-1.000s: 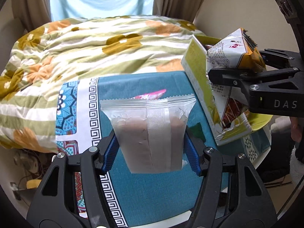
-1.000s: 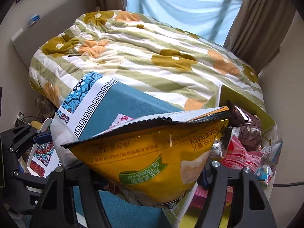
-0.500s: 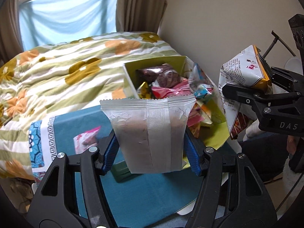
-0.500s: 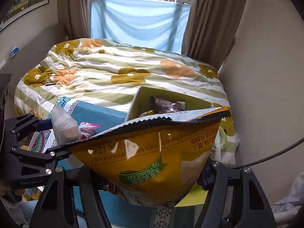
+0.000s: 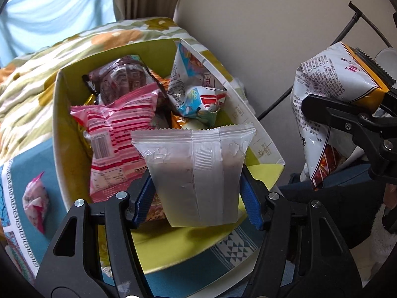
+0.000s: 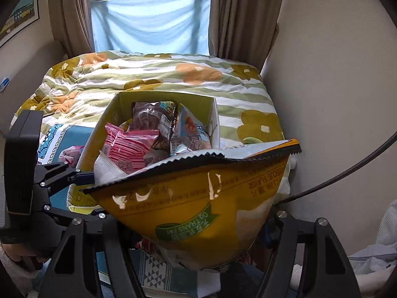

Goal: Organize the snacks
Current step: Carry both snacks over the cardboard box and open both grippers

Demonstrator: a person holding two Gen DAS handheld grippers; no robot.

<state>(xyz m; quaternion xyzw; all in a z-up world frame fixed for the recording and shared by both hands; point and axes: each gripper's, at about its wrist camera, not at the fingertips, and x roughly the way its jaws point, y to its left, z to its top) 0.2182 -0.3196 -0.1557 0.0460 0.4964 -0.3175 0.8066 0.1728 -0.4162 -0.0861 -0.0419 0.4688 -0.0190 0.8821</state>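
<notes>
My left gripper [image 5: 197,198] is shut on a frosted white snack packet [image 5: 196,173] and holds it over the near edge of the yellow-green box [image 5: 58,124]. The box holds several snacks: a pink striped packet [image 5: 116,134], a brown packet [image 5: 121,79] and a white-blue packet [image 5: 196,87]. My right gripper [image 6: 198,233] is shut on a yellow chip bag [image 6: 198,208], held right of the box; the bag also shows in the left wrist view [image 5: 332,99]. The box shows in the right wrist view [image 6: 119,109], with my left gripper [image 6: 84,176] at its left side.
A small pink snack packet [image 5: 34,201] lies on the teal patterned cloth [image 5: 32,164] left of the box. A bed with a floral striped quilt [image 6: 158,74] lies behind. A beige wall [image 5: 273,24] and a black cable [image 6: 347,173] stand to the right.
My left gripper swung right and closer to the box with the white packet. The right gripper with the chip bag moved right, beside the box.
</notes>
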